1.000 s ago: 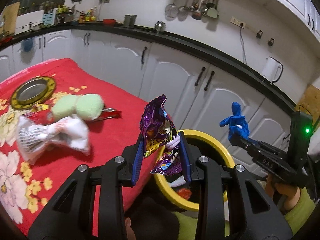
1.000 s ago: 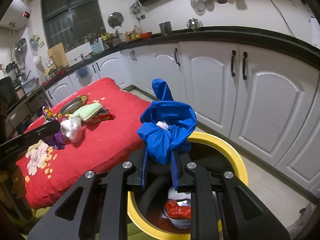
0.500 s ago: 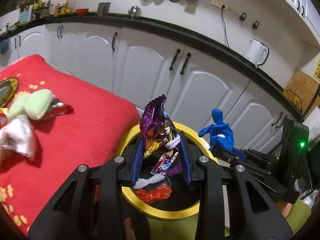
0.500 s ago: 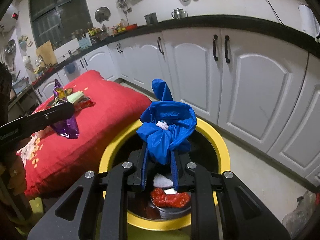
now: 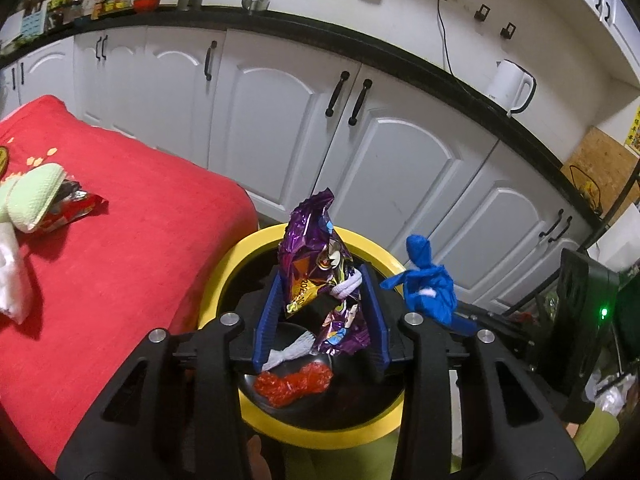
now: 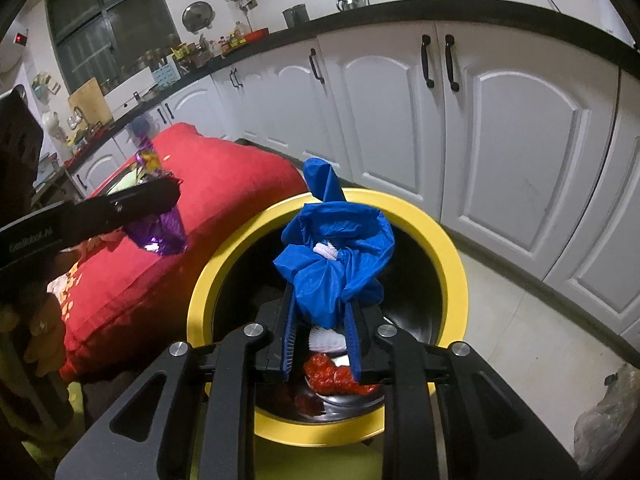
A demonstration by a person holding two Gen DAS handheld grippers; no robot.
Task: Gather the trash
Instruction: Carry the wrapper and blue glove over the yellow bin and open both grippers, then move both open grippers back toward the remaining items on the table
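Observation:
My left gripper [image 5: 320, 312] is shut on a crumpled purple foil snack wrapper [image 5: 316, 256] and holds it over the open yellow-rimmed black trash bin [image 5: 236, 256]. My right gripper [image 6: 322, 328] is shut on a crumpled blue plastic glove [image 6: 336, 256] and holds it over the same bin [image 6: 448, 240]. Red and white trash lies at the bin's bottom [image 5: 296, 384]. In the left wrist view the blue glove [image 5: 428, 284] shows at the right; in the right wrist view the purple wrapper [image 6: 160, 228] shows at the left.
A table with a red flowered cloth [image 5: 120, 248] stands left of the bin. On it lie a green sponge pair [image 5: 32, 200], a red wrapper [image 5: 76, 208] and a white crumpled wad [image 5: 12, 280]. White kitchen cabinets [image 5: 380, 160] run behind the bin.
Both grippers have moved from beside the red table to over the bin, each still holding its piece of trash. The view now looks down into the bin.

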